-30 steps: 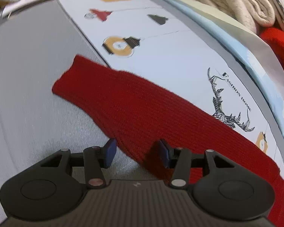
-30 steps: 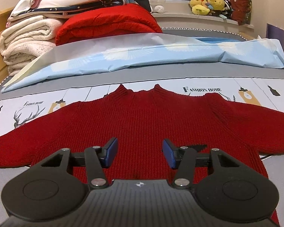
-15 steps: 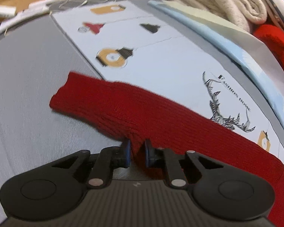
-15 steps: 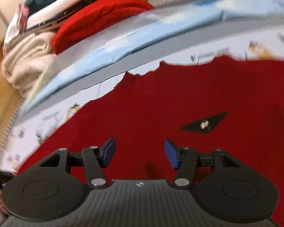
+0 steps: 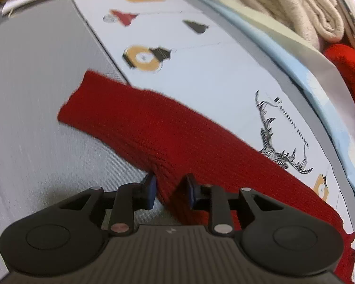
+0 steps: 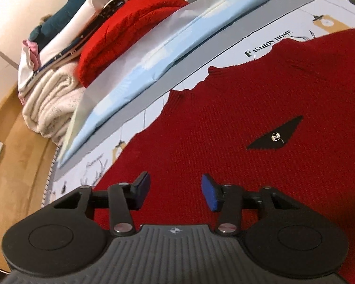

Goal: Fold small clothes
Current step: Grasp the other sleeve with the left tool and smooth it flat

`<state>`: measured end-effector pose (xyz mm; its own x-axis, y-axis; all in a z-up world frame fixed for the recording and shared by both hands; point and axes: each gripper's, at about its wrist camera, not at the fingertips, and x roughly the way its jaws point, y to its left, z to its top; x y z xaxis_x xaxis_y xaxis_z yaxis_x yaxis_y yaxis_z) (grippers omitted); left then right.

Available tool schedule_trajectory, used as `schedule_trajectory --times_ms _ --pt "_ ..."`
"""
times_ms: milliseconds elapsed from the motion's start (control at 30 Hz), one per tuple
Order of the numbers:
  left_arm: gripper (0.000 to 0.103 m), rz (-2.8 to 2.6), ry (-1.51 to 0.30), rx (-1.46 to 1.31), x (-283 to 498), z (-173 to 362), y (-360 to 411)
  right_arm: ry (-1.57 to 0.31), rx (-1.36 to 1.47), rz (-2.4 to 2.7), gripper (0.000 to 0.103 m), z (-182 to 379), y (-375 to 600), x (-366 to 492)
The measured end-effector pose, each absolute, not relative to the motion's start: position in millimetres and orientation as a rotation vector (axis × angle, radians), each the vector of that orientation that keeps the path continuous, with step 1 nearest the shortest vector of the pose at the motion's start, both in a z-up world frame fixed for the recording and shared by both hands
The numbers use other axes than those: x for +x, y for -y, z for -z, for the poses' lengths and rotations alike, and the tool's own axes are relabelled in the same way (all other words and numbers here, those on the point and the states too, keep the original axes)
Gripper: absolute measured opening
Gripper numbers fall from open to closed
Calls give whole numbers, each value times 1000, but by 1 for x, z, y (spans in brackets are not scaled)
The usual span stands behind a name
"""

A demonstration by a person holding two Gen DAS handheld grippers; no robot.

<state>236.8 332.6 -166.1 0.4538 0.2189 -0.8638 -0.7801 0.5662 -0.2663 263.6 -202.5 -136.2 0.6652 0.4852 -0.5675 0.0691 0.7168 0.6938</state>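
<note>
Surface: bed (image 5: 30, 90), covered by a grey sheet with a white printed panel (image 5: 213, 75).
On it: red knit sweater (image 6: 248, 123) spread flat; pale blue bedding (image 6: 168, 47); stacked folded blankets (image 6: 52, 99) behind.

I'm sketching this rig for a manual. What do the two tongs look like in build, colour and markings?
Both look alike. The left tongs and right tongs each have a ribbed dark grey body with a small white star-like emblem, two rounded black housings with circular recesses, black link arms on silver pivot pins, and blue pads on the fingers. No cables, hands or sleeves show.
</note>
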Motion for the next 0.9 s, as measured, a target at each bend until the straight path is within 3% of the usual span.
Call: schedule_trajectory --times_ms 100,267,433,667,900 --pt "28 -690 -884 -742 236 168 -333 -811 778 -267 47 135 206 264" --pt "17 -688 -848 -641 242 159 -320 -807 777 -266 47 135 208 263" --pt "14 -619 -746 -489 256 131 -280 -832 564 -178 53 128 200 263" --pt "14 -115 -581 -465 269 69 -155 -792 405 -93 53 120 209 259" --pt "21 398 -732 -377 265 69 -26 -799 375 -30 53 120 223 262"
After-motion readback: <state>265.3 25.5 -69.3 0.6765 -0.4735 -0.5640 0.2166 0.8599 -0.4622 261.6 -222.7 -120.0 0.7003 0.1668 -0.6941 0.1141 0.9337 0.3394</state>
